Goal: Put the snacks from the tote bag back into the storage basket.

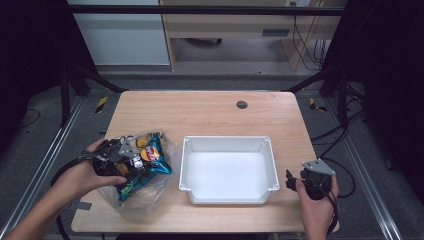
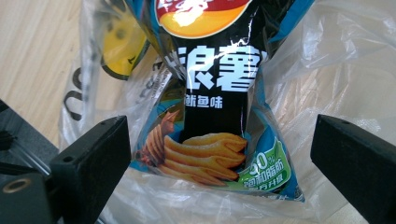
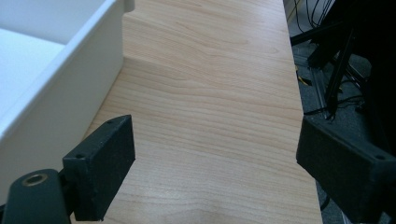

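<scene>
Light wooden table (image 1: 210, 112) with rounded corners, viewed from above. A white rectangular tray (image 1: 228, 170), open and shallow, rests flat on the tabletop slightly right of centre, towards the near edge. To the left of the tray, just beside it, a clear plastic bag (image 1: 142, 172) lies on the wood, holding snack packets; a black and blue crisp packet (image 2: 219, 116) lies uppermost. Beyond the tray, near the far edge, a small dark round grommet (image 1: 242, 104) sits in the tabletop.
</scene>
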